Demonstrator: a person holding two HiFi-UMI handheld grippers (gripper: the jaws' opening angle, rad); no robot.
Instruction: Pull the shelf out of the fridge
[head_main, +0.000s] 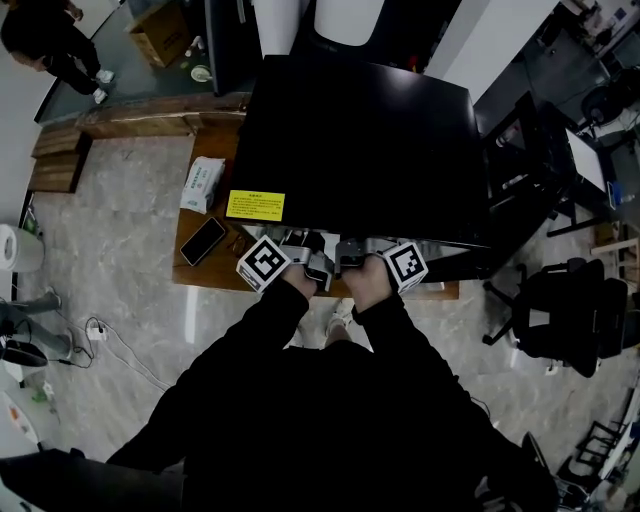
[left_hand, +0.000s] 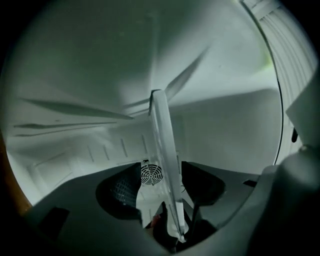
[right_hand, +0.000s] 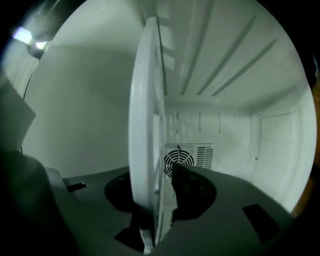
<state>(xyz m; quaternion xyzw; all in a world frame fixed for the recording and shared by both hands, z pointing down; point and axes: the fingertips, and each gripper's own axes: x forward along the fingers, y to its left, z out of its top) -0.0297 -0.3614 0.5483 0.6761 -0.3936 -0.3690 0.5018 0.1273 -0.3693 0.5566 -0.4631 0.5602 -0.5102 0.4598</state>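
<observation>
Office-like workroom: black swivel chair on glossy stone-tile floor, wooden desk carrying fridge, phone, tissue pack; cardboard box further off.

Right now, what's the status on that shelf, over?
Left gripper open, shelf edge between its jaws. Right gripper narrower round shelf, grip unclear. Shelf in fridge. Nothing seen blocking it.

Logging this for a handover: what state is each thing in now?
fridge, open at the front
shelf, in the fridge, not yet out
left tool, open around the shelf edge
right tool, shut on the shelf edge
phone, on the table, screen dark
</observation>
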